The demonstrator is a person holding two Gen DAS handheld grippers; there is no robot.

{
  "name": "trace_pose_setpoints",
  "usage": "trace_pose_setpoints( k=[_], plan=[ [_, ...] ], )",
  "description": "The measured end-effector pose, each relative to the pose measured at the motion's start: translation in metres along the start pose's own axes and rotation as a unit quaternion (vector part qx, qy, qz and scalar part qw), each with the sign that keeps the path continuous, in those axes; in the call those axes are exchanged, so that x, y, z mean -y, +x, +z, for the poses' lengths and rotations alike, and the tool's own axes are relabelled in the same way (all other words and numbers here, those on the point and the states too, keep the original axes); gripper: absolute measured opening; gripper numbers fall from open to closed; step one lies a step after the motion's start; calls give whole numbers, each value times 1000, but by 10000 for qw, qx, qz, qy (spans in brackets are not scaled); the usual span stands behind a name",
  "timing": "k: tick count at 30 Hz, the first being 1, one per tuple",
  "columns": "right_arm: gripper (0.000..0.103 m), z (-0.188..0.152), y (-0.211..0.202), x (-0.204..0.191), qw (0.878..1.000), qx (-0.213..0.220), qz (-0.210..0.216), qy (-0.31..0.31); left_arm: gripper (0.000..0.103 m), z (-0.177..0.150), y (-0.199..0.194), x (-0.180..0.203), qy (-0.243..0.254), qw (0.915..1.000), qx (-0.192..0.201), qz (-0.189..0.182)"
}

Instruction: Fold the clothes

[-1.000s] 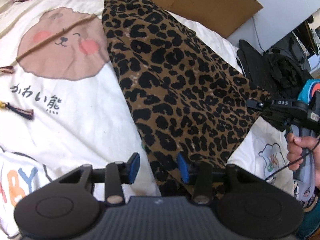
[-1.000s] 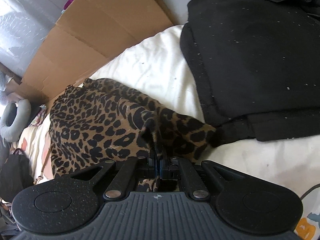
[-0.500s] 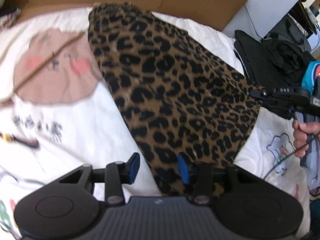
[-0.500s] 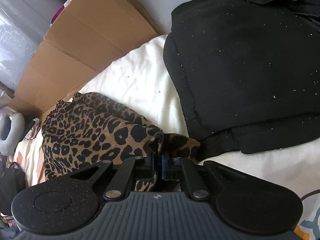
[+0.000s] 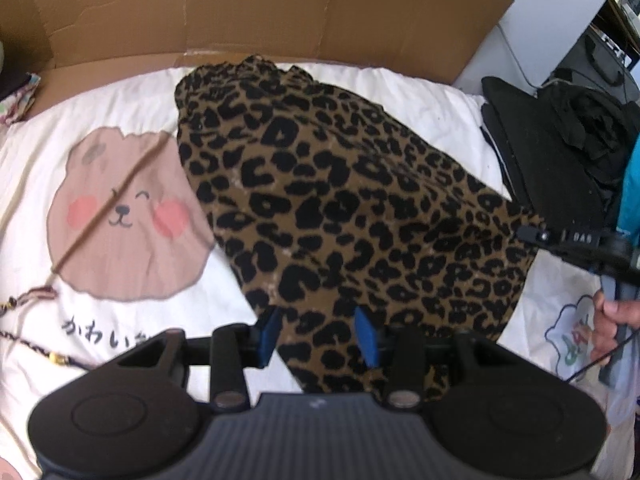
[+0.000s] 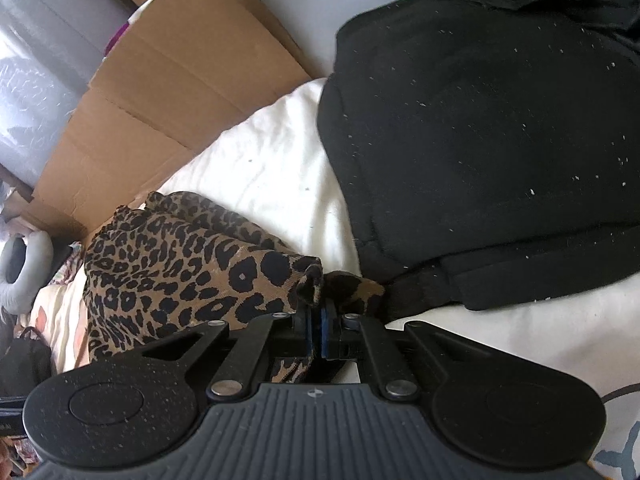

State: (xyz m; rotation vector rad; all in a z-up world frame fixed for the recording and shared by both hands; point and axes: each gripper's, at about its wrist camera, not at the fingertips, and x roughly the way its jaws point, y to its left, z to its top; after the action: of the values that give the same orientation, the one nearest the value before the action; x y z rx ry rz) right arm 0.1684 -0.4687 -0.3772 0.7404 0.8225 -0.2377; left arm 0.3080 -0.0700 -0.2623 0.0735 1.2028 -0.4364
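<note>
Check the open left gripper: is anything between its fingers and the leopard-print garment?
Nothing visible. The left gripper hangs open over the leopard-print garment's near corner, only cloth showing between its blue pads. The right gripper already pinches the other corner.

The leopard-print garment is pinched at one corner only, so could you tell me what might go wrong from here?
The right gripper pinches just a small bunch of the leopard-print garment; a pull could slip it free. The left gripper is open over the near edge, so that side may drag and crease. The folded black clothes lie right beside the held corner and could be snagged.
</note>
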Motion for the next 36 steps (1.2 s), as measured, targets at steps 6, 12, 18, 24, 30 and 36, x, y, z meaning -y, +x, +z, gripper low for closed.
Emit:
trace_pose_setpoints(
  k=[6,12,18,24,30,36],
  plan=[
    [2,-1,-6,2,10000,39,52,48,44,29,-2,4,161,9998,106,27],
    [2,5,-6,10,9999,24,115,64,45,61,6,9,174,9995,240,64],
    [2,2,-5,18,9997,-33,186,132,44,102,15,12,99,9990,407,158],
    [2,3,-5,19,9997,-57,237,94,44,141,25,20,114,9979,573,291],
    [2,5,-5,20,9996,-84,251,21,44,170,43,27,8,9975,599,375],
    [2,6,-3,22,9994,-140,301,-22,35,191,72,27,-513,9964,476,485]
  ],
)
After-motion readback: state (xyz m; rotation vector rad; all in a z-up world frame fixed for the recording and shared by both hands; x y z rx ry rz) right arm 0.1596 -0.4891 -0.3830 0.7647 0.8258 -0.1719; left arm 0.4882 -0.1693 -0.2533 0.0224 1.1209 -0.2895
